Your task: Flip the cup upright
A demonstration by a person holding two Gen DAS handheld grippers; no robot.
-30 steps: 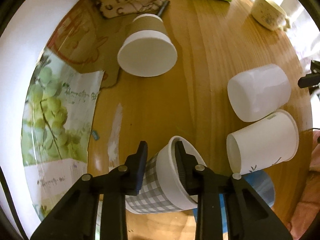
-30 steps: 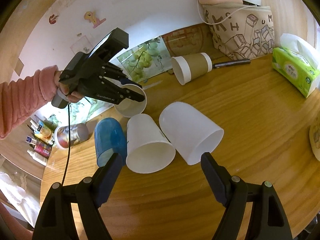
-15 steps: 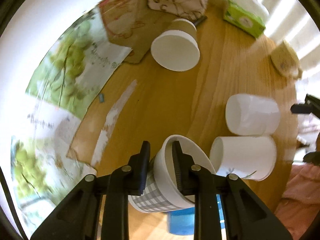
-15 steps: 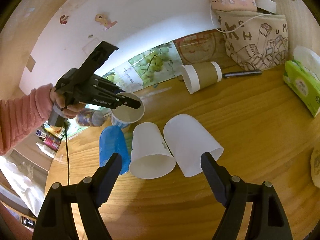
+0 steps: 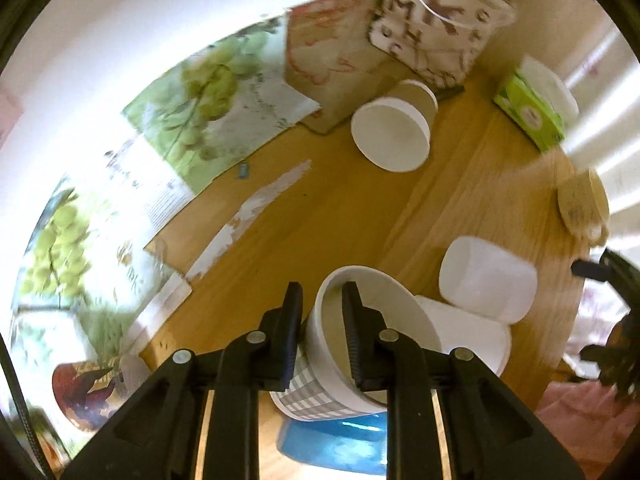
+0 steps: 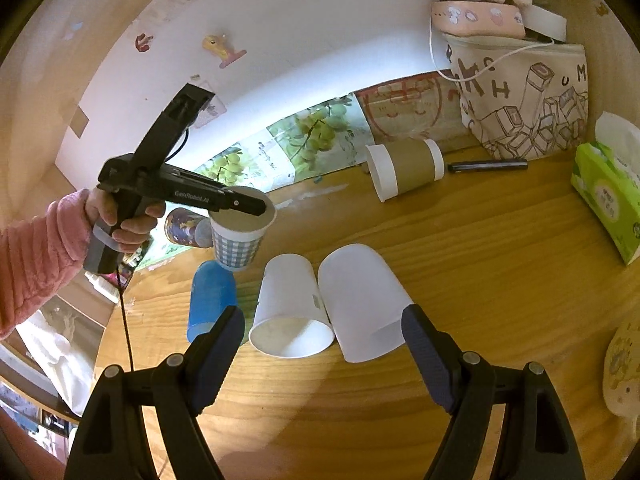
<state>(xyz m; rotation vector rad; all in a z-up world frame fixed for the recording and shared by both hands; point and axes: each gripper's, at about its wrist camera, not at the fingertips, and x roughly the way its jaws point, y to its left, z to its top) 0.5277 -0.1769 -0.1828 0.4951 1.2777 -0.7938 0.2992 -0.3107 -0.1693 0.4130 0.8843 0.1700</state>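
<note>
The left claw (image 5: 319, 332) is closed on the rim of the checked cup (image 5: 320, 394): one finger is seen outside the wall and the other inside the mouth. In the right wrist view the checked cup (image 6: 237, 245) is held in the air above the surface (image 6: 460, 280), mouth up and nearly upright, and the left claw (image 6: 256, 206) is seen on its rim, with the hand (image 6: 120, 220) of the person around the handle. Just below the held cup, a blue cup (image 5: 336, 444) is seen lying on its side. To the right of the left claw a white paper cup (image 5: 472, 332) is lying, and just beyond it a white plastic cup (image 5: 488, 284), the two touching each other.

The right claw (image 6: 323, 344) is open, with its fingers wide apart, and nothing is held between them. Between its fingers, slightly ahead, the white paper cup (image 6: 290, 312) is lying on its side with the mouth toward the camera. The white plastic cup (image 6: 362, 300) is lying just beside it on the right, and the blue cup (image 6: 210, 300) on the left, near the left finger.

Farther ahead of both claws a brown sleeved cup (image 6: 404, 172) is lying on its side, and a black pen (image 6: 486, 165) is placed to the right of it. Behind them a printed bag (image 6: 524, 108) is standing by the wall. A green tissue pack (image 6: 608, 196) is seen far to the right. Grape pictures (image 5: 208, 92) are leaned against the wall to the left.
</note>
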